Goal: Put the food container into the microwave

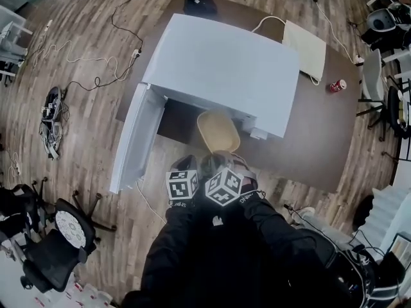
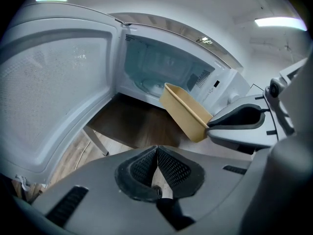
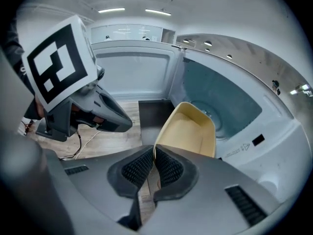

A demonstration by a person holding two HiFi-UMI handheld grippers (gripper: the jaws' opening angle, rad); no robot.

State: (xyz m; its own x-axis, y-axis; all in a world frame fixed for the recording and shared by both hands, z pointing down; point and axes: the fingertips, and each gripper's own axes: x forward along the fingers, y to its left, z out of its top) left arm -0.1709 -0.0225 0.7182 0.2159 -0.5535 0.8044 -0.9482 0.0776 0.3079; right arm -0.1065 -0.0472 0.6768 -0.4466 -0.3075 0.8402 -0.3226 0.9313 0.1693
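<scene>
Before the open microwave (image 1: 225, 69), the tan food container (image 1: 218, 132) hangs tilted in the air just ahead of my two tongs, its far end turned toward the oven's opening and its near rim at my right gripper (image 1: 223, 158). On the left, the microwave door (image 1: 135, 140) stands swung wide out over the wooden floor. My left gripper (image 2: 157, 151) hovers just beside the right one, apart from the container; its ribbed pads are pressed together at the tips with nothing between them. From that side the food container (image 2: 186, 111) shows as a shallow tub slanting down toward the right gripper (image 2: 211, 126), above the brown table (image 2: 132, 121). Inside the cavity lies a glass turntable (image 2: 149, 86). Seen along my right gripper (image 3: 154, 151), the jaws are drawn narrow and pinch the near rim of the food container (image 3: 188, 131), whose bare pale inside is all that shows. The left gripper (image 3: 105, 114), with its marker cube, sits off to the left. At far right on the table (image 1: 321, 127) stands a red can (image 1: 338, 85), well apart from the microwave.
</scene>
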